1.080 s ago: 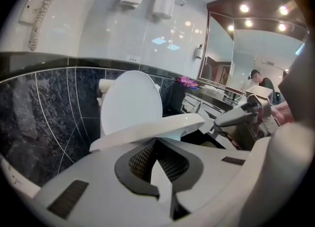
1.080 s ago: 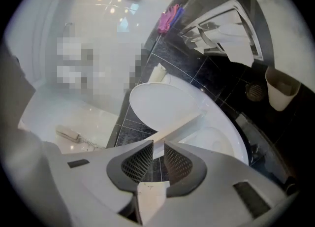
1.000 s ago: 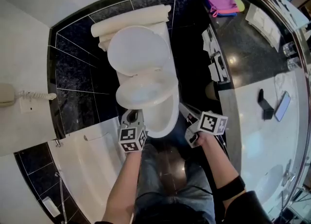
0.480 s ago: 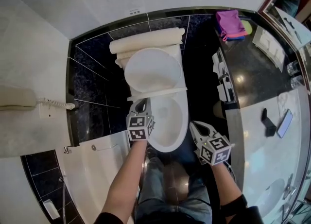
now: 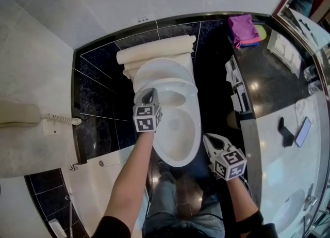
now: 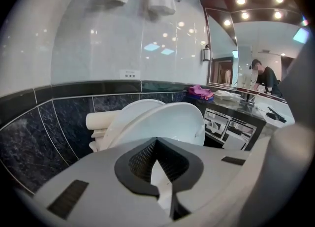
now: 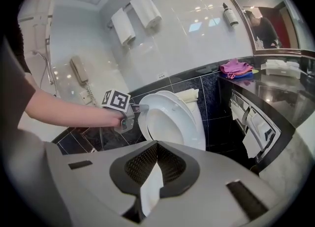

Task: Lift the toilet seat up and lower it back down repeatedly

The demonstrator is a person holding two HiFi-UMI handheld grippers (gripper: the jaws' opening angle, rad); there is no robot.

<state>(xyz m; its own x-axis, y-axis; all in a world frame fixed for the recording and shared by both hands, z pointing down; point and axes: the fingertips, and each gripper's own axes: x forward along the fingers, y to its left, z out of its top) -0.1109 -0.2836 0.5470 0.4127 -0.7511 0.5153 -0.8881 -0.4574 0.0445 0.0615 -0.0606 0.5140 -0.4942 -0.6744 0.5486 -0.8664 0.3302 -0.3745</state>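
The white toilet seat (image 5: 172,83) stands nearly upright, close against the raised lid (image 5: 157,69), over the open bowl (image 5: 178,128). My left gripper (image 5: 148,96) is shut, with its tips against the seat's left rim; the right gripper view shows this contact, left gripper (image 7: 140,109) on the seat (image 7: 162,122). In the left gripper view the seat (image 6: 172,122) rises just beyond the shut jaws, with nothing between them. My right gripper (image 5: 210,140) hangs shut and empty over the dark floor to the right of the bowl.
A cream cistern (image 5: 154,48) stands behind the lid. A black counter (image 5: 263,66) with a pink cloth (image 5: 243,28) and a phone (image 5: 301,131) runs along the right. A wall telephone (image 5: 20,114) and a bathtub (image 5: 103,180) are on the left.
The seat has swung from half raised to nearly upright. My left gripper moved up and back with it. The right gripper rolled its marker cube over and stayed beside the bowl.
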